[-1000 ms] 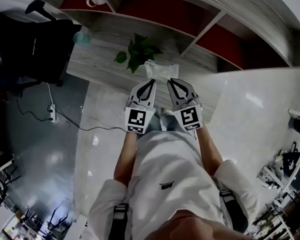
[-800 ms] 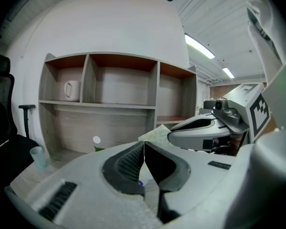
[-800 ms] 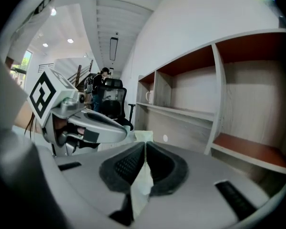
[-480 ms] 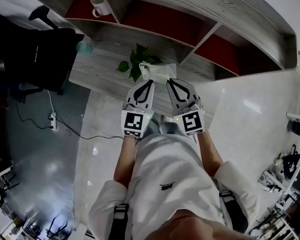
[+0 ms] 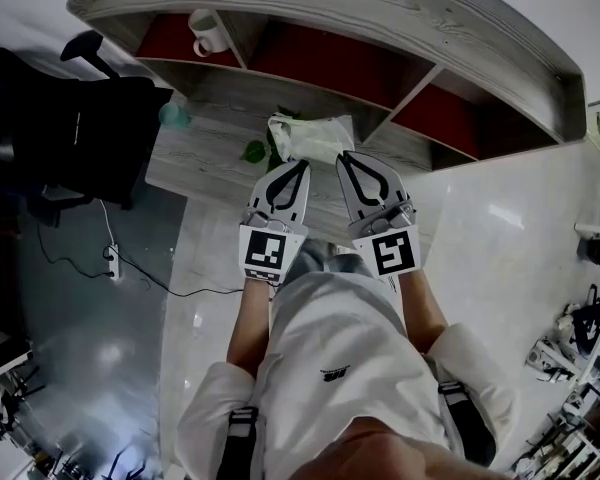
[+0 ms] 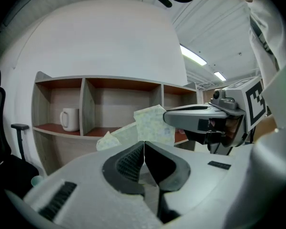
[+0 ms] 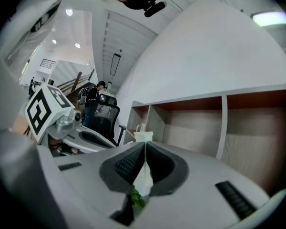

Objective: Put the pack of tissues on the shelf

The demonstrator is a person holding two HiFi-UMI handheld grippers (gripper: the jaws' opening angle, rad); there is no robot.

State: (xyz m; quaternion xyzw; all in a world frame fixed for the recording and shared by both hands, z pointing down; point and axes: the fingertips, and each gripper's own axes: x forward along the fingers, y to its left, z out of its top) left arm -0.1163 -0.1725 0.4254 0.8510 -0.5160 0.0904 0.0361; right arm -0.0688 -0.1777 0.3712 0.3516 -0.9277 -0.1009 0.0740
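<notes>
- Grey jaws of the right hand-held gripper [image 7: 145,146] are clamped on a thin edge of the pack of tissues [image 5: 310,134], which sticks out past the tips.
- The left hand-held gripper [image 6: 144,143] has its jaws pressed together on nothing, just beside the pack.
- The head view alone shows the pack above the plant [image 5: 255,151] and the counter [image 5: 195,158].
- The left gripper view shows the pack in front of the shelf [image 6: 121,82].

The right gripper [image 5: 346,157] carried the pack [image 5: 310,135] up over the plant [image 5: 253,152], nearer the shelf [image 5: 380,13]. The left gripper [image 5: 302,165] advanced beside it.
</notes>
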